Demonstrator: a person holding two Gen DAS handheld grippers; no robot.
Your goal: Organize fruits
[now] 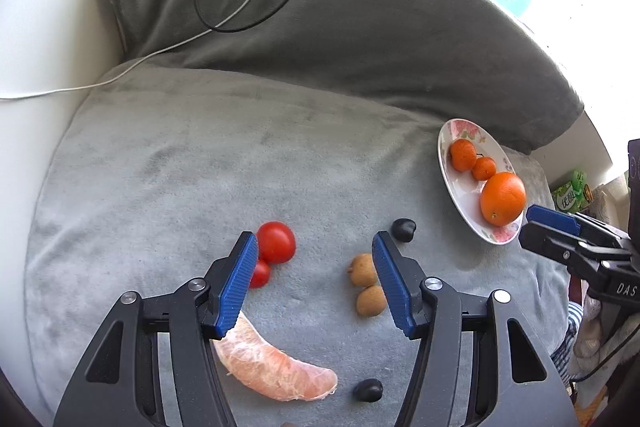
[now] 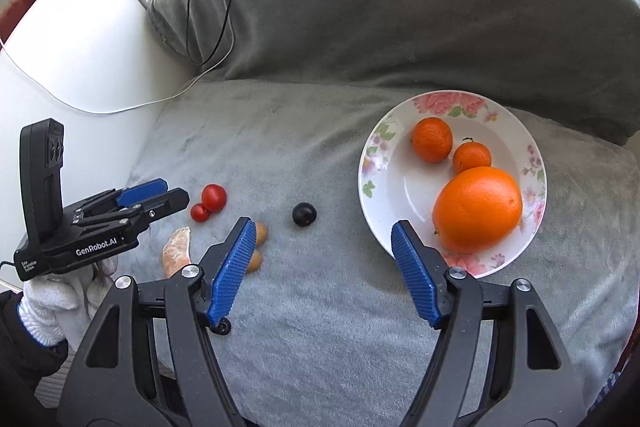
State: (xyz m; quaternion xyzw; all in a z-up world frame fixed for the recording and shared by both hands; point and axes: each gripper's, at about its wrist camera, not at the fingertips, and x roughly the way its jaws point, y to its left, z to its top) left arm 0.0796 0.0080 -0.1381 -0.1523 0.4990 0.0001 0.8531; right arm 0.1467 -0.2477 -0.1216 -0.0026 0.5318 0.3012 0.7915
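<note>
- Both claws, left claw and right claw, gape wide, empty.
- pomelo segment lies at cushion near edge: soft, tears; grip mid-body lightly.
- tomatoes slippery, squashy.
- plate toward the cushion's far right holds oranges.

We note a soft, matt grey plush cushion under both grippers. Left gripper: matt black plastic with ribbed blue pads and bright metal screw heads; right gripper alike. Ahead of the right gripper, a glossy white glazed plate with floral print carries a dimpled, slightly shiny orange. Just left of the left gripper, smooth glossy tomatoes; below it, a peeled citrus segment, pale and membranous.
</note>
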